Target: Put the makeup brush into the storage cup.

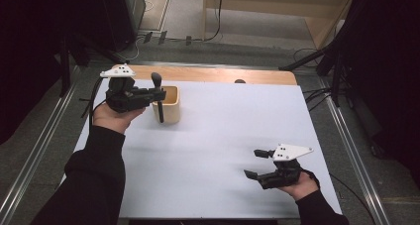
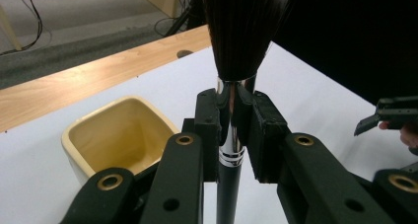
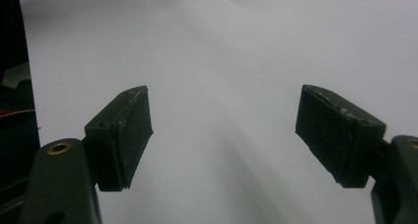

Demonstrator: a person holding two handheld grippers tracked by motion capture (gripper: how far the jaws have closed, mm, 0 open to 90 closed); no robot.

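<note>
A makeup brush (image 2: 241, 31) with dark bristles, a silver ferrule and a black handle stands upright, bristles up, in my left gripper (image 2: 231, 105), which is shut on the ferrule. In the high view the left gripper (image 1: 158, 93) holds the brush (image 1: 160, 111) just in front of a cream square cup (image 1: 171, 106) at the table's back left. The cup (image 2: 118, 135) looks empty and sits left of the jaws. My right gripper (image 1: 252, 163) hovers open near the front right, and nothing lies between the jaws of the right gripper (image 3: 224, 135).
A white sheet (image 1: 223, 131) covers the table, with a wooden strip (image 1: 213, 75) along the far edge. Metal rails (image 1: 346, 131) run along both sides. Cables lie on the floor beyond the table.
</note>
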